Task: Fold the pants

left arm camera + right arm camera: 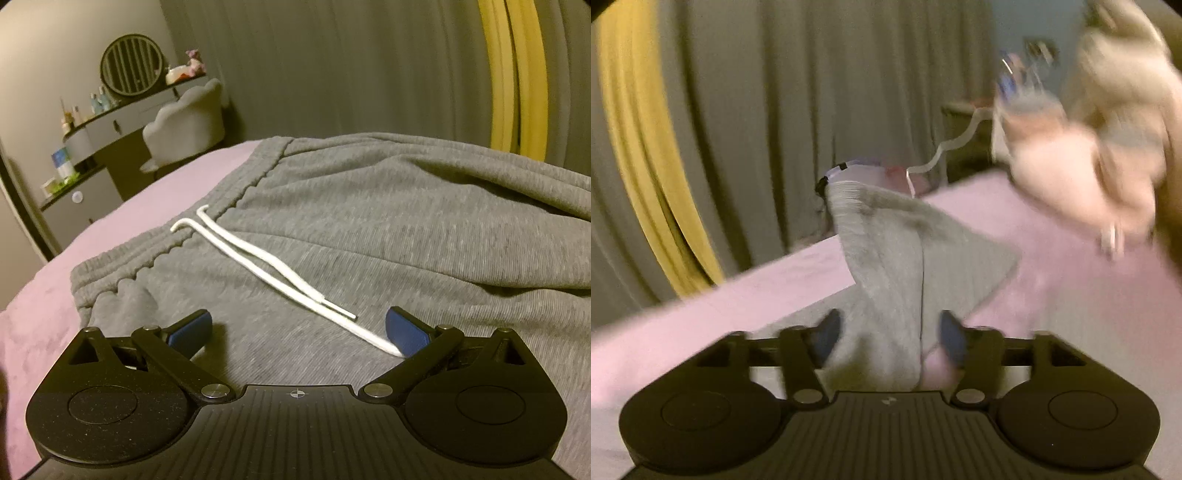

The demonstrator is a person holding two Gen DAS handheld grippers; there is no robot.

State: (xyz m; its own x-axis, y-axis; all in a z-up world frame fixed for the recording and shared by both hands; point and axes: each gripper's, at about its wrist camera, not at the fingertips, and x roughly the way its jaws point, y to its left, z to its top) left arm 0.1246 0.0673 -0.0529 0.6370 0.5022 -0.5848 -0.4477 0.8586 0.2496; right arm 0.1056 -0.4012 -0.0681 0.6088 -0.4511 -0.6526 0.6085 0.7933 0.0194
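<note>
Grey sweatpants [369,229] lie on a pink bedcover [122,221], with the ribbed waistband [166,243] to the left and a white drawstring [266,266] across the front. My left gripper [298,332] is open just above the pants below the waistband; the drawstring's end lies by its right fingertip [404,334]. In the blurred right wrist view a grey pant leg [897,266] with a ribbed cuff [846,192] runs away from my right gripper [890,334]. Its fingers stand open on either side of the leg fabric.
A dressing table [99,125] with a round mirror and bottles and a grey chair [184,125] stand beyond the bed's left side. Grey and yellow curtains [509,74] hang behind. A pale plush toy [1100,140] and a white cable [945,147] are at the bed's far right.
</note>
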